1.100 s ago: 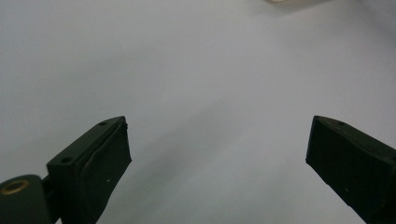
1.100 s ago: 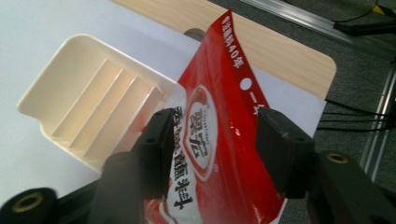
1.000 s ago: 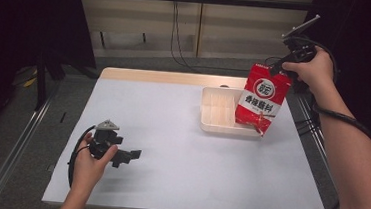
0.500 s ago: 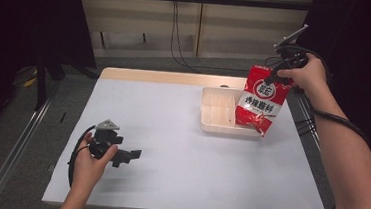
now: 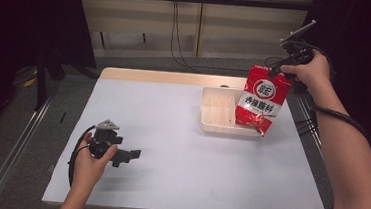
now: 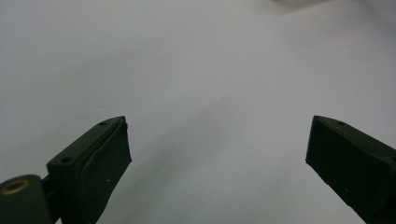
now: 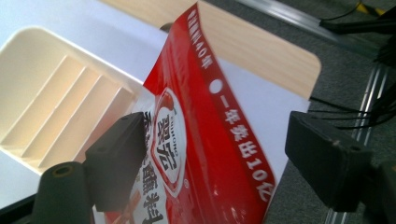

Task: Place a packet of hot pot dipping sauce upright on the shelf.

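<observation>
Right gripper [image 7: 212,154]: jaws spread wide, red pouch [image 7: 196,140] standing between them, its face against the left pad [image 7: 116,163], right pad clear of it. So released, not pinching, as far as the right gripper view shows. High view: right gripper [image 5: 282,67] raised at the pouch's top right corner; red pouch [image 5: 262,100] upright, tilted a bit, lower edge at the right rim of the cream tray [image 5: 212,124] and just outside it; can't tell if the bottom rests on the rim or on the table. Tray has ribbed dividers inside.

Left gripper [image 6: 217,154]: jaws wide apart, nothing between them, only bare table below. High view: left gripper [image 5: 127,156] low over the near-left part of the table, well apart from the tray, jaws pointing right.

Surface: white tabletop [image 5: 171,133] with a light wood strip [image 5: 155,76] along the far edge. Grey floor around it, metal rails at both sides, cables on the floor behind, pale wall panels at the back, dark curtains left and right.

Hands: right hand [image 5: 310,73] wrapped on the grip, forearm stretched up the right side of the table, cable trailing along it. Left hand [image 5: 91,160] holds its gripper from below, wrist at the near edge, cable looping at its left
</observation>
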`<state>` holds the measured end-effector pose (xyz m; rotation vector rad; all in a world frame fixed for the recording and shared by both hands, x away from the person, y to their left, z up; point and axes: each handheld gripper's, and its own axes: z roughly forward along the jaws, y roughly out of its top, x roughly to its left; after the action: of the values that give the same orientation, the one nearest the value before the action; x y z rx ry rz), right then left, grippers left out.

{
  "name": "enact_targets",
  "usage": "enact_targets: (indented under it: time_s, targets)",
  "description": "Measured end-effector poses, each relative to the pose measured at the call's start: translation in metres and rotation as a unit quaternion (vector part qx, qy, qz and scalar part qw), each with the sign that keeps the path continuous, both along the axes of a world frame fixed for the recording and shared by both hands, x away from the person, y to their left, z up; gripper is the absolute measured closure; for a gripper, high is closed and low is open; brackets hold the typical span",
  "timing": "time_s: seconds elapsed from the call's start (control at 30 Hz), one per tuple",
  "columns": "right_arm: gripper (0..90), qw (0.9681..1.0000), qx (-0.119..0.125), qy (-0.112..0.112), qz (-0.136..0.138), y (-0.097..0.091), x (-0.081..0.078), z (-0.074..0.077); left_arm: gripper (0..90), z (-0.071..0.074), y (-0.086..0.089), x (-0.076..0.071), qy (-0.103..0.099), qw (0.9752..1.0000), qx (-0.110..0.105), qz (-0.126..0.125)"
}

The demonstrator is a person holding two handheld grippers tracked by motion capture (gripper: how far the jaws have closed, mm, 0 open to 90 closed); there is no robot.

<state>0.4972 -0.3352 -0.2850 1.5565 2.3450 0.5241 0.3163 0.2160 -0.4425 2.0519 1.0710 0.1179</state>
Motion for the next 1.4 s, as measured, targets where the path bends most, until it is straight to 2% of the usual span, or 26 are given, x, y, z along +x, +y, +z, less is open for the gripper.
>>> enact_targets:
  time_s: [0.07, 0.17, 0.23, 0.27, 0.3, 0.33, 0.43, 0.5, 0.53, 0.57, 0.63, 0.7, 0.73, 0.83, 0.97, 1.0, 1.03, 1.07, 1.1, 1.17, 1.27, 1.37, 1.4]
  targets:
    - [28.8, 0.9998, 0.002, 0.016, 0.013, 0.004, 0.001, -0.009, 6.0, 0.001, 0.0, 0.0, 0.0, 1.0, 0.002, -0.001]
    - [49.6, 0.9982, -0.01, 0.048, 0.033, 0.01, 0.001, -0.017, 6.0, 0.003, -0.001, 0.0, -0.003, 1.0, 0.002, -0.003]
    - [65.0, 0.997, -0.002, 0.065, 0.042, 0.013, -0.001, -0.017, 6.0, 0.003, -0.001, 0.0, -0.005, 1.0, 0.006, -0.006]
    - [67.9, 0.9966, -0.005, 0.068, 0.046, 0.015, -0.002, -0.017, 6.0, 0.003, -0.002, -0.001, -0.005, 1.0, 0.003, -0.004]
    - [75.8, 0.9958, -0.008, 0.074, 0.053, 0.017, -0.003, -0.016, 6.0, 0.003, -0.002, 0.0, -0.004, 1.0, 0.003, -0.005]
    - [81.0, 0.995, 0.002, 0.082, 0.057, 0.019, -0.004, -0.015, 6.0, 0.003, -0.002, -0.001, -0.004, 1.0, 0.002, -0.006]
    - [88.0, 0.9943, 0.007, 0.081, 0.07, 0.025, -0.006, -0.01, 6.0, 0.004, -0.003, -0.001, -0.003, 0.9999, 0.002, -0.009]
    - [88.8, 0.994, 0.029, 0.075, 0.074, 0.028, -0.006, -0.005, 6.0, 0.005, -0.003, -0.001, -0.003, 0.9999, 0.003, -0.01]
    - [88.9, 0.9935, 0.037, 0.073, 0.079, 0.029, -0.007, -0.004, 6.0, 0.004, -0.003, -0.001, -0.004, 0.9999, 0.001, -0.011]
    - [88.9, 0.993, 0.045, 0.062, 0.09, 0.031, -0.007, 0.0, 6.0, 0.004, -0.003, -0.001, -0.004, 0.9999, 0.001, -0.01]
    - [89.0, 0.9925, 0.05, 0.049, 0.1, 0.033, -0.009, 0.004, 6.0, 0.004, -0.004, -0.001, -0.006, 0.9999, 0.005, -0.008]
    - [89.0, 0.9922, 0.065, 0.032, 0.101, 0.033, -0.01, 0.008, 6.0, 0.004, -0.003, -0.001, -0.006, 0.9999, 0.008, -0.012]
    - [89.0, 0.9915, 0.078, 0.019, 0.103, 0.032, -0.01, 0.009, 6.1, 0.004, -0.003, -0.001, -0.005, 0.9999, 0.008, -0.013]
    - [89.0, 0.9906, 0.083, -0.002, 0.109, 0.031, -0.012, 0.005, 6.0, 0.005, -0.003, -0.001, -0.007, 0.9999, 0.009, -0.01]
    - [88.9, 0.9896, 0.096, 0.0, 0.107, 0.027, -0.015, -0.011, 6.0, 0.005, -0.004, -0.002, -0.01, 0.9999, 0.007, -0.01]
    - [88.8, 0.9888, 0.104, -0.003, 0.106, 0.025, -0.017, -0.015, 6.1, 0.006, -0.004, -0.002, -0.01, 0.9998, 0.01, -0.013]
    - [88.6, 0.9884, 0.114, 0.004, 0.099, 0.023, -0.018, -0.017, 6.0, 0.006, -0.005, -0.002, -0.01, 0.9998, 0.009, -0.012]
    - [87.9, 0.99, 0.109, 0.009, 0.089, 0.021, -0.02, -0.017, 6.0, 0.005, -0.006, -0.002, -0.009, 0.9998, 0.006, -0.014]
    - [85.5, 0.9913, 0.096, 0.007, 0.09, 0.018, -0.022, -0.017, 6.0, 0.006, -0.007, -0.001, -0.01, 0.9998, 0.01, -0.015]
    - [70.4, 0.9949, 0.066, 0.007, 0.077, 0.015, -0.025, -0.016, 6.0, 0.005, -0.01, -0.001, -0.008, 0.9997, 0.009, -0.02]
    - [57.6, 0.9964, 0.055, 0.019, 0.062, 0.011, -0.031, -0.012, 6.0, 0.006, -0.011, -0.001, -0.008, 0.9996, 0.008, -0.025]
    - [35.0, 0.9977, 0.041, 0.03, 0.044, 0.01, -0.037, -0.005, 6.0, 0.006, -0.012, -0.002, -0.008, 0.9997, 0.009, -0.022]
    - [31.4, 0.998, 0.039, 0.03, 0.041, 0.009, -0.039, -0.003, 6.0, 0.007, -0.012, -0.002, -0.009, 0.9996, 0.012, -0.025]
